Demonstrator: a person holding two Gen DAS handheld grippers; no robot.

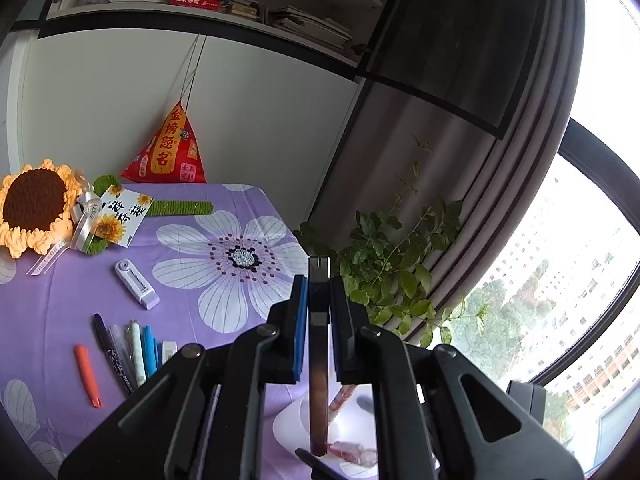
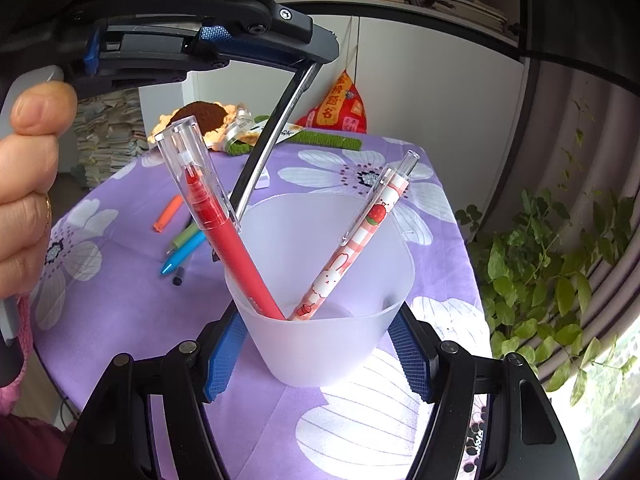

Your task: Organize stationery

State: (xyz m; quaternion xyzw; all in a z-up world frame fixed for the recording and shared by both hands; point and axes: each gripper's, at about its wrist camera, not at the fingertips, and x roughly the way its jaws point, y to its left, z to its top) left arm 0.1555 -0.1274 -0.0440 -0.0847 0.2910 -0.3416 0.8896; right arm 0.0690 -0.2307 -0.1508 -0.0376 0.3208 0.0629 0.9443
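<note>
My left gripper [image 1: 319, 292] is shut on a dark flat ruler [image 1: 319, 360], held upright with its lower end over the frosted white cup [image 1: 352, 416]. In the right wrist view the ruler [image 2: 272, 136] slants down from the left gripper [image 2: 192, 46] behind the cup's far rim. My right gripper [image 2: 316, 352] is shut on the cup [image 2: 320, 280], its blue pads [image 2: 222, 356] against both sides. The cup holds a red pen [image 2: 224, 224] and a pink rabbit pen [image 2: 352, 256]. More pens [image 1: 132, 352] and an orange cap [image 1: 88, 374] lie on the purple cloth.
A white correction-tape dispenser [image 1: 136, 284], a crochet sunflower [image 1: 34, 208] with a card and a red pyramid pouch [image 1: 168, 152] lie at the table's far side. A leafy plant [image 1: 400, 264] and window stand beyond the right edge. White cabinets stand behind.
</note>
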